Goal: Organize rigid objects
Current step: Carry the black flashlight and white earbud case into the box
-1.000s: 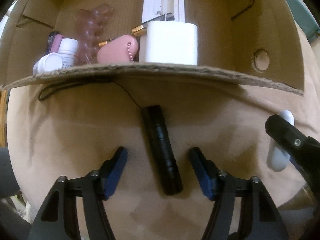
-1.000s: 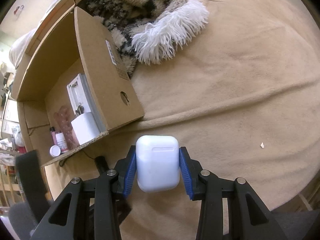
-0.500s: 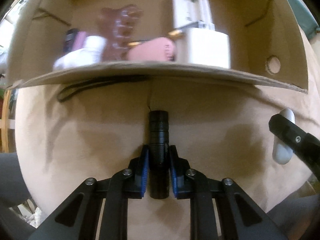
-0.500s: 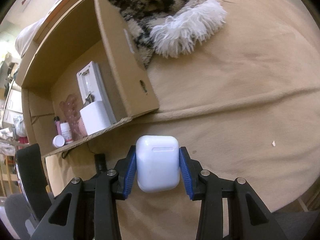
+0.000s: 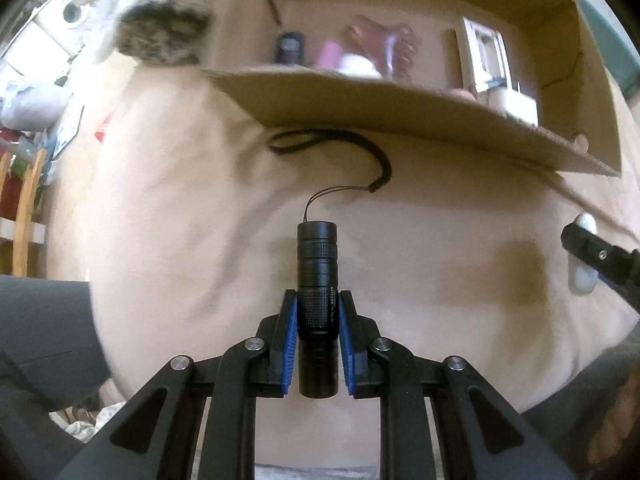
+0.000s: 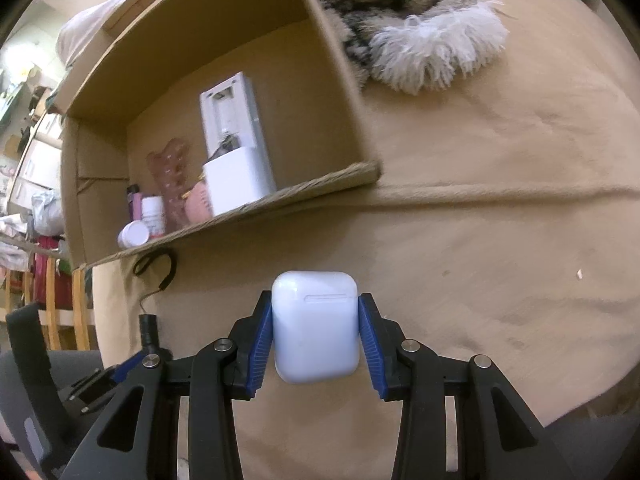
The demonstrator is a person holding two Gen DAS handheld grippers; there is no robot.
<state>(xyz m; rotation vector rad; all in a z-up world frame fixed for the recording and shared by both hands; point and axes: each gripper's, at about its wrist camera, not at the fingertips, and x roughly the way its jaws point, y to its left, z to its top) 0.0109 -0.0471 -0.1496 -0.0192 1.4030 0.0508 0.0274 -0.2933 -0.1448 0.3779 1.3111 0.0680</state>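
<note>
My left gripper is shut on a black flashlight and holds it off the tan blanket; its black wrist cord trails toward the cardboard box. My right gripper is shut on a white earbud case, held in front of the box. The flashlight's tip shows at the lower left of the right wrist view. The earbud case and the right gripper show at the right edge of the left wrist view.
The open box holds a white charger block, a white remote with its back open, a pink pouch, a clear pink tray and small bottles. A furry black-and-white item lies behind the box.
My left gripper closed on the flashlight, then lifted and swung it left, dragging the cord out. My right gripper moved closer to the box with the earbud case.
</note>
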